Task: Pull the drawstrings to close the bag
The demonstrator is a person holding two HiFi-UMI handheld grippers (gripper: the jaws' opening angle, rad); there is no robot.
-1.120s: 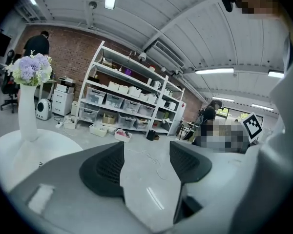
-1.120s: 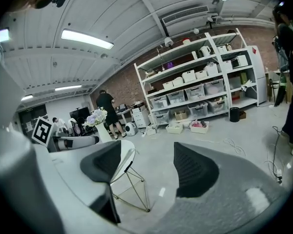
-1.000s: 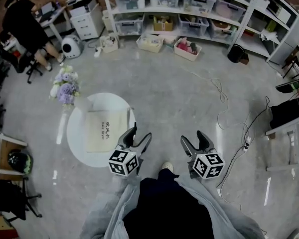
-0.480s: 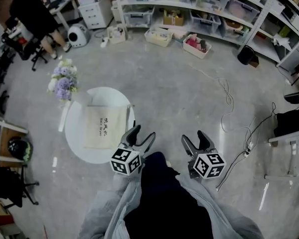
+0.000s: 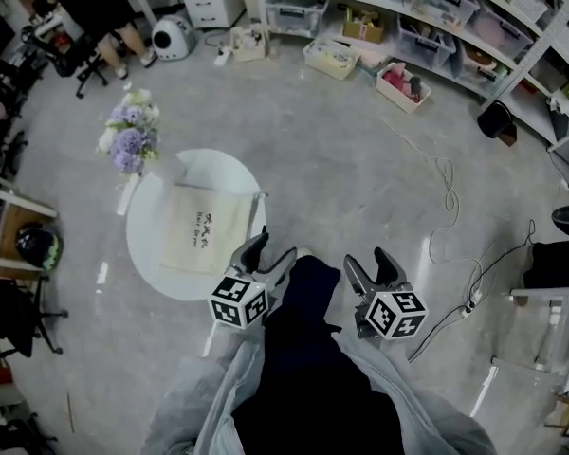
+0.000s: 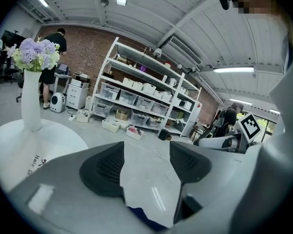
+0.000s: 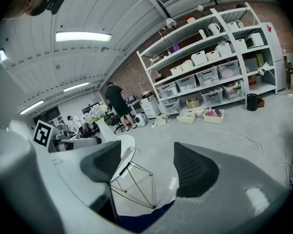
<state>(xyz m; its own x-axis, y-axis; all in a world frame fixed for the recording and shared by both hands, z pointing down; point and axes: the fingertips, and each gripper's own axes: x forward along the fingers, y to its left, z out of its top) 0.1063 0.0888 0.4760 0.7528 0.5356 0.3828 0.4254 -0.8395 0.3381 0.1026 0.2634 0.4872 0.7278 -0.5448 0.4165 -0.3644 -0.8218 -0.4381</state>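
Observation:
A beige drawstring bag (image 5: pixel 207 227) with dark print lies flat on a round white table (image 5: pixel 152 254). A thin dark cord (image 5: pixel 255 214) runs along the bag's right edge. My left gripper (image 5: pixel 266 256) hovers open at the table's near right rim, just short of the bag. My right gripper (image 5: pixel 372 266) is open over the floor, well to the right of the table. In the left gripper view the left gripper (image 6: pixel 145 160) holds nothing, and the table (image 6: pixel 19 140) lies off to the left. In the right gripper view the right gripper (image 7: pixel 149 165) is open too, with the table (image 7: pixel 125 145) ahead on the left.
A white vase of purple flowers (image 5: pixel 128 140) stands at the table's far left rim. Cables (image 5: pixel 446 188) trail over the floor to the right. Shelves with bins (image 5: pixel 398 8) line the back. A person (image 5: pixel 95 3) sits at a desk far left. A helmet (image 5: pixel 36 245) rests on a stand.
The view has drawn nearer to the table. Both grippers have come forward and slightly down, the left one reaching the table's rim. A dark trouser leg has stepped forward between them.

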